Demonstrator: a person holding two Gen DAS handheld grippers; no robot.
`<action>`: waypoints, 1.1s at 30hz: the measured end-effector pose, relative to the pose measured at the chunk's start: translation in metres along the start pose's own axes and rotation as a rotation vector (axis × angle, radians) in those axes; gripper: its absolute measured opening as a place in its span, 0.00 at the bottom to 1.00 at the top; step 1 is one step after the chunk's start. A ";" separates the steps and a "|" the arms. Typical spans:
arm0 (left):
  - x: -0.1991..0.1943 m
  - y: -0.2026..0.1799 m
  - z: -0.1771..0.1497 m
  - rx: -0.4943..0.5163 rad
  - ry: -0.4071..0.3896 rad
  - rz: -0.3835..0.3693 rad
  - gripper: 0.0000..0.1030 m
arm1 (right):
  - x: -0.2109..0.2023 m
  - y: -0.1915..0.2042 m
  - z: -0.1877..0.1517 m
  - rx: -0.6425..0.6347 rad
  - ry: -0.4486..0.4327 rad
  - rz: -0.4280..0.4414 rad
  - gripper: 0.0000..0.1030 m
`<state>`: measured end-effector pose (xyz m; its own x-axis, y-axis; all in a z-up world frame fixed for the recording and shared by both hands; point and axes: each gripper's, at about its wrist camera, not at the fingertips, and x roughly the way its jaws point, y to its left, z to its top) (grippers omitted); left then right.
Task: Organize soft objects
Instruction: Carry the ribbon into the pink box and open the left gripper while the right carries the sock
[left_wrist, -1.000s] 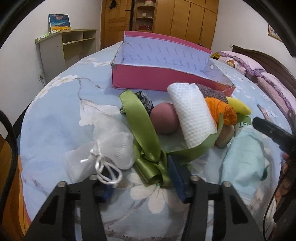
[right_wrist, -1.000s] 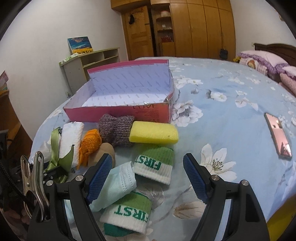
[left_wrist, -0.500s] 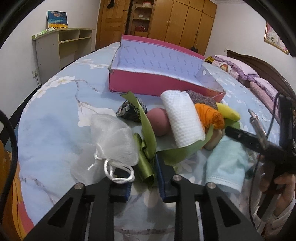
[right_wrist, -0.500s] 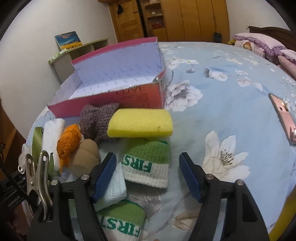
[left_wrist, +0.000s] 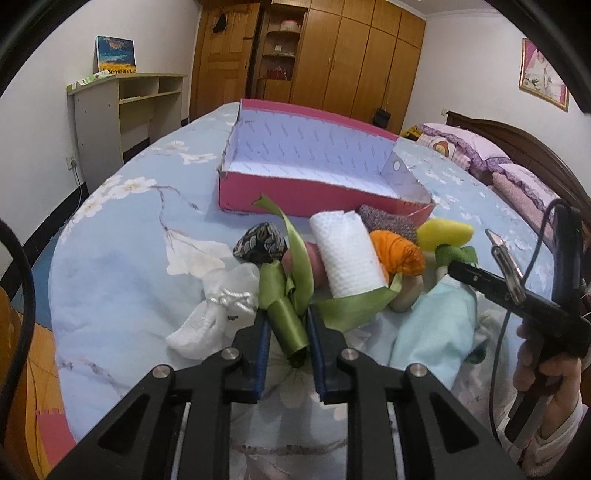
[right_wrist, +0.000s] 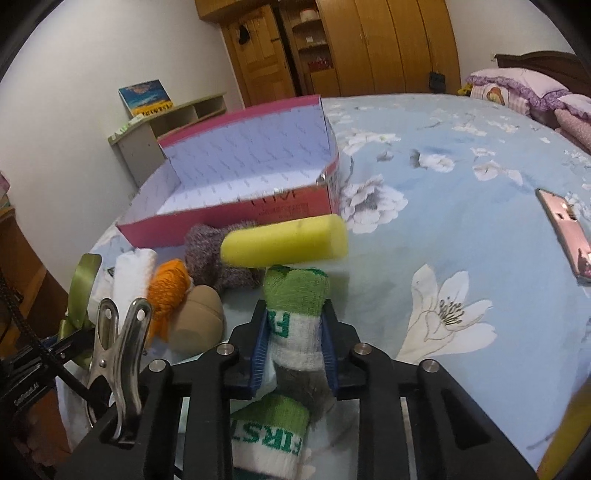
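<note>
The left tongs (left_wrist: 286, 334) are pinching a looped end of the green ribbon (left_wrist: 291, 295), whose tail is curling up past a rolled white towel (left_wrist: 347, 254) on the blue floral bed (left_wrist: 122, 258). The right tongs (right_wrist: 293, 343) are squeezing a green-and-white wristband (right_wrist: 295, 314) lettered in green, with a second wristband (right_wrist: 269, 439) lying just below it. Beyond the towel, an orange yarn bundle (left_wrist: 397, 251), a grey knitted piece (left_wrist: 388, 221) and a yellow sponge (right_wrist: 284, 240) are sitting just in front of the open pink box (left_wrist: 295, 199), which is lined with pale patterned paper. A white mesh pouch (left_wrist: 218, 306) is lying left of the ribbon, touching it, and a dark patterned pouch (left_wrist: 260, 243) is sitting behind it. A pale blue face mask (left_wrist: 432, 328) is resting to the right of the ribbon. A pink phone (right_wrist: 565, 232) is lying well apart on the bedspread, far to the right
</note>
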<state>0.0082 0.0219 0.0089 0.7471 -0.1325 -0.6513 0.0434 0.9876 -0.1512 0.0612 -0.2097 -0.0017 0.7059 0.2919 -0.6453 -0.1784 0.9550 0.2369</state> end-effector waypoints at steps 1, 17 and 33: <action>-0.002 -0.001 0.001 0.001 -0.007 0.000 0.19 | -0.004 0.001 0.000 -0.001 -0.008 0.002 0.25; -0.023 -0.006 0.024 0.008 -0.091 0.014 0.18 | -0.043 0.021 0.021 -0.074 -0.165 0.049 0.25; -0.027 -0.004 0.070 0.026 -0.169 0.024 0.18 | -0.038 0.024 0.046 -0.096 -0.175 0.057 0.26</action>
<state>0.0341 0.0273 0.0795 0.8491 -0.0948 -0.5197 0.0397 0.9924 -0.1162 0.0619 -0.2003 0.0624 0.7998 0.3404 -0.4944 -0.2805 0.9401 0.1936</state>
